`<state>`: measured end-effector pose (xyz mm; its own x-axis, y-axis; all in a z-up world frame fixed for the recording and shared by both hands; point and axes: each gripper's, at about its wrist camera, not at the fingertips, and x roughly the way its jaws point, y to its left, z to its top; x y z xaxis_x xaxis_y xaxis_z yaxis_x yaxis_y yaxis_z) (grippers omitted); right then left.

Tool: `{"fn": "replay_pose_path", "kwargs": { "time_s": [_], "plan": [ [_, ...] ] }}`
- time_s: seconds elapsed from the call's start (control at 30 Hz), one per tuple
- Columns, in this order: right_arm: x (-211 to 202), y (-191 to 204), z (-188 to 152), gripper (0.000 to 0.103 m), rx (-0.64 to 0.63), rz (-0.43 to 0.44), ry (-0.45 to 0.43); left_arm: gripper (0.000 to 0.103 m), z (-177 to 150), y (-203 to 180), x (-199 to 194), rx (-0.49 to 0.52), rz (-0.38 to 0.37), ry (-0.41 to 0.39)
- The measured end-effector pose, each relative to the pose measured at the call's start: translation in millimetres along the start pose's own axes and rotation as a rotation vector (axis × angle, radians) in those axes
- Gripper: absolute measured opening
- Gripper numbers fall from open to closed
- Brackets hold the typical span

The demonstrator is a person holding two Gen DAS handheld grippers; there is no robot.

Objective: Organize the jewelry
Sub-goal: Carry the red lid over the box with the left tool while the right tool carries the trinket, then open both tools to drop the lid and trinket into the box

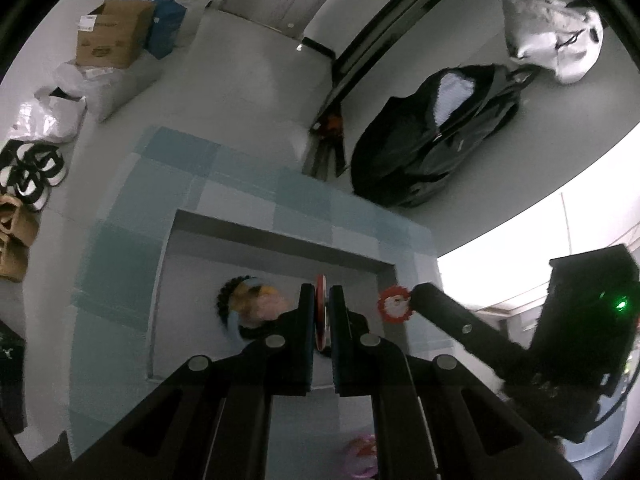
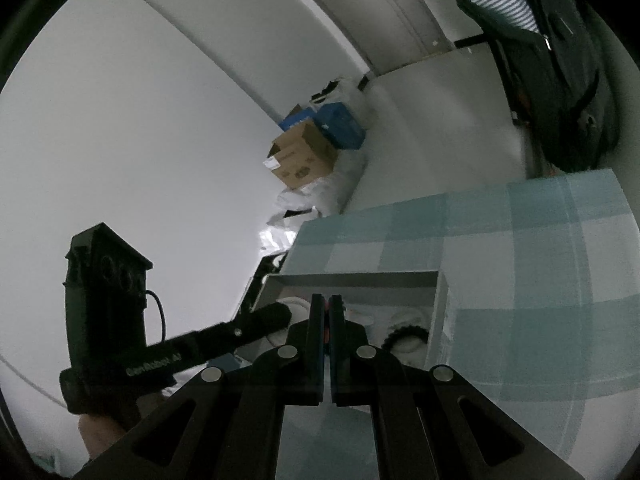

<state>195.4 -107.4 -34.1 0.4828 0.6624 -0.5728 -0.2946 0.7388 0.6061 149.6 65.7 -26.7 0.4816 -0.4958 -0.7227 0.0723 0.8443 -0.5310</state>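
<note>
L claw (image 1: 321,300): clenched on red-white disc (image 1: 321,312), held over grey tray (image 1: 280,240).
R claw (image 2: 327,308): clenched on small red piece (image 2: 327,330), w/ red-toothed charm (image 1: 395,305) at its tip.
Tray: on checked bench (image 1: 248,196).

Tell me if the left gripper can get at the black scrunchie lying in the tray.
Probably not yet: the left gripper is shut on a red ring. The black scrunchie lies uncovered in the tray.
</note>
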Motion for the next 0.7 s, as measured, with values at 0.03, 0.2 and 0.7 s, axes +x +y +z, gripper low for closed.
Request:
{"fn": "replay_pose_path", "kwargs": {
  "time_s": [0.03, 0.2, 0.7],
  "plan": [
    [0.9, -0.4, -0.7, 0.001, 0.002, -0.001, 0.002, 0.003, -0.9, -1.9, 0.4, 0.019, 0.022, -0.003],
    [3.4, -2.9, -1.9, 0.001, 0.011, -0.011, 0.004, 0.003, -3.2, -2.9, 1.5, 0.044, 0.044, 0.005],
    [6.5, 0.7, -7.0, 0.009, -0.013, -0.069, 0.022, 0.031, -2.0, 6.6, 2.2, -0.014, -0.007, 0.034]
  ]
}}
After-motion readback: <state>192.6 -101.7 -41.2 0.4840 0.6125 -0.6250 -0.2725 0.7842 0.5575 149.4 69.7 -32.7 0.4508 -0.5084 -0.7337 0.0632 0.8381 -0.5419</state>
